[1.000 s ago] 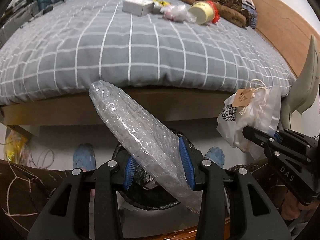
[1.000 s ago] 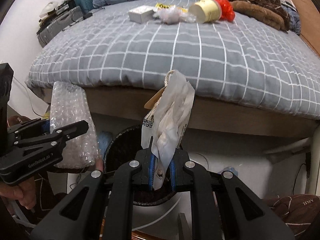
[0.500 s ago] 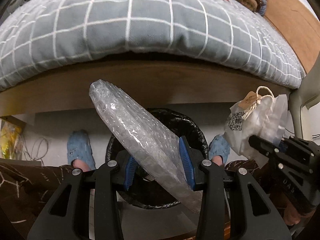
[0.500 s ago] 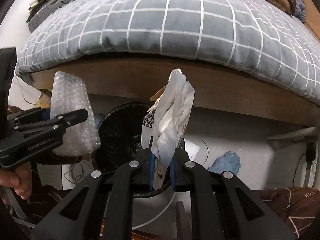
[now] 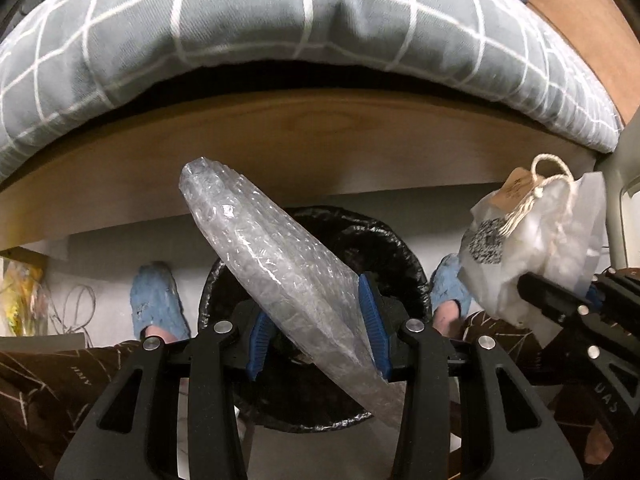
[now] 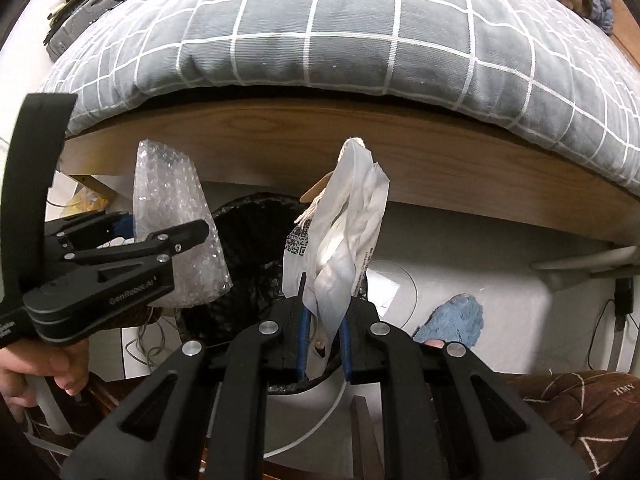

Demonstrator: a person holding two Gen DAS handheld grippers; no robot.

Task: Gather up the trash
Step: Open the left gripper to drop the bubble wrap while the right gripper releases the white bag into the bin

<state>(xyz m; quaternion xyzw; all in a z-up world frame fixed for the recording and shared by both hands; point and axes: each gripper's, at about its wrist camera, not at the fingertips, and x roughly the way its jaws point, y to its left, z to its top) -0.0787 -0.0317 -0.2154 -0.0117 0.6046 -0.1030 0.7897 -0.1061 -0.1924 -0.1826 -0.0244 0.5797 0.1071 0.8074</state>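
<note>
Bubble wrap [image 5: 280, 256] clamped slantwise between left jaws, white bag [image 6: 344, 240] (tagged) pinched upright in right jaws, bin [image 5: 400, 248] below

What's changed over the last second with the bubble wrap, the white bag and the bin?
Both tools came down toward the black bin; the items on the bed slid out of view. The left tool, jaws just easing open, still has the bubble wrap between them. The right tool stays shut on the white bag. Nothing dropped yet.

I see the bin [image 5: 404, 248] on the floor before the bed [image 5: 280, 32] — a slipper [image 5: 156, 300] either side of it.
</note>
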